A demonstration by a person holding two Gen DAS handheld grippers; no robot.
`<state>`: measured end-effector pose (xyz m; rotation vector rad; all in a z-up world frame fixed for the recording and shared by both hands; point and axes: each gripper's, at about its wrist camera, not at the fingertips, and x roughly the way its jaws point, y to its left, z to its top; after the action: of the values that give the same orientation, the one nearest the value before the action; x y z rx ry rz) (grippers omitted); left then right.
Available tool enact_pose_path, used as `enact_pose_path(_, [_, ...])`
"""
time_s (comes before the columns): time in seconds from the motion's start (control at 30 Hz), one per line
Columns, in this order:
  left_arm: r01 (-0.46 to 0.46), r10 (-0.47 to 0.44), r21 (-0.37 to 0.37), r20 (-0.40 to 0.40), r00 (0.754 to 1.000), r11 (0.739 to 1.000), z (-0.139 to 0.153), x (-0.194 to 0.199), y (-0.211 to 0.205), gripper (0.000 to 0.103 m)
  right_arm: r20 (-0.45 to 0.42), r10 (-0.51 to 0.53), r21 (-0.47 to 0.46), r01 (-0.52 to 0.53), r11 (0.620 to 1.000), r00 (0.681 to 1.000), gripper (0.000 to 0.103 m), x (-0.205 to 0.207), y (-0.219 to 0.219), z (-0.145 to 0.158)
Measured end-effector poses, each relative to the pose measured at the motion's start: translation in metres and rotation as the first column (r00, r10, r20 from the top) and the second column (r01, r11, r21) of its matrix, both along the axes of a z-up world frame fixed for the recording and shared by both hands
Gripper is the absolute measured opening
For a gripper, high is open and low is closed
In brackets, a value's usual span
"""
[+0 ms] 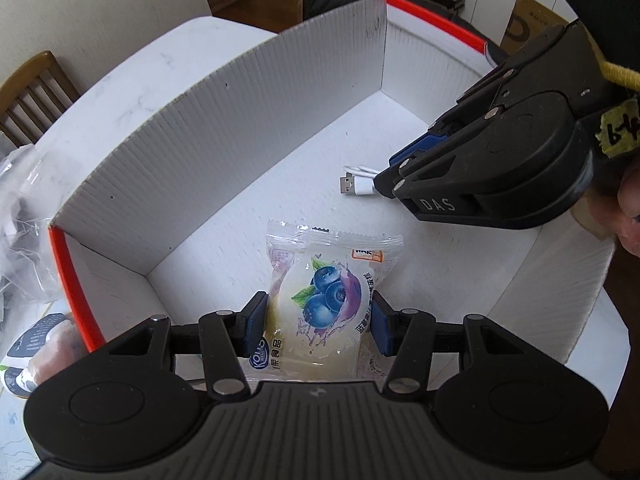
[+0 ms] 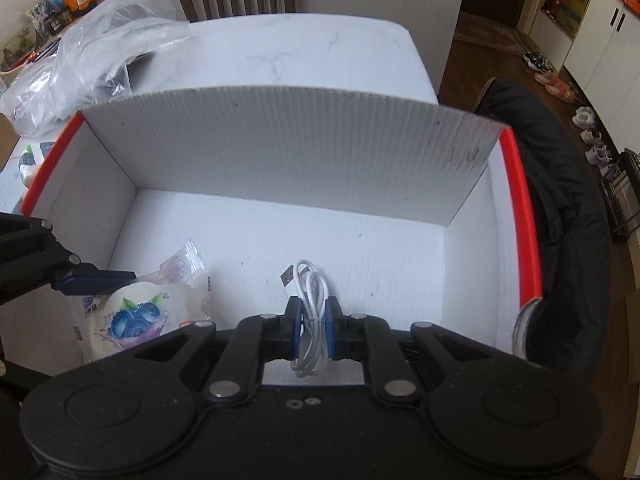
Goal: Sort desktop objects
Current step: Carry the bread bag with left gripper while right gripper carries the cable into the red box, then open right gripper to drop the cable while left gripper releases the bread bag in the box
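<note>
White corrugated box below: my left gripper pinches the blueberry jelly pack, my right gripper clamps the coiled USB cable; I judge lowering to the floor before releasing best.

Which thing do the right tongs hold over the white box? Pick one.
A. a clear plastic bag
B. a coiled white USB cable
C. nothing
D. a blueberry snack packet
B: in the right wrist view the right tongs are shut on the coiled white cable above the white box, while the blueberry snack packet sits between the left tongs.
</note>
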<state>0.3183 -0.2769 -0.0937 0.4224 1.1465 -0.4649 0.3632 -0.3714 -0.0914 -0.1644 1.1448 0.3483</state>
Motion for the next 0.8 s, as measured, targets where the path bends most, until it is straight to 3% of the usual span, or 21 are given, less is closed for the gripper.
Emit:
enact_pose_path(0.3, [-0.008, 0.008, 0.045, -0.009, 1.0, 0.999, -0.01, 0.003, -0.004, 0.052, -0.072, 0.03, -0.023, -0.032, 0.999, 0.997, 0.012, 0.004, 0.006, -0.009])
enact_pose_path(0.57, [-0.017, 0.018, 0.033, -0.015, 1.0, 0.999, -0.011, 0.003, 0.0, 0.052, -0.08, 0.033, -0.022, -0.035, 0.999, 0.996, 0.013, 0.004, 0.006, -0.01])
enact_pose_path(0.8, [-0.027, 0.027, -0.02, 0.008, 1.0, 0.999, -0.003, -0.004, 0.004, 0.062, -0.065, 0.017, 0.011, -0.016, 1.0, 0.998, 0.025, 0.0, -0.002, -0.001])
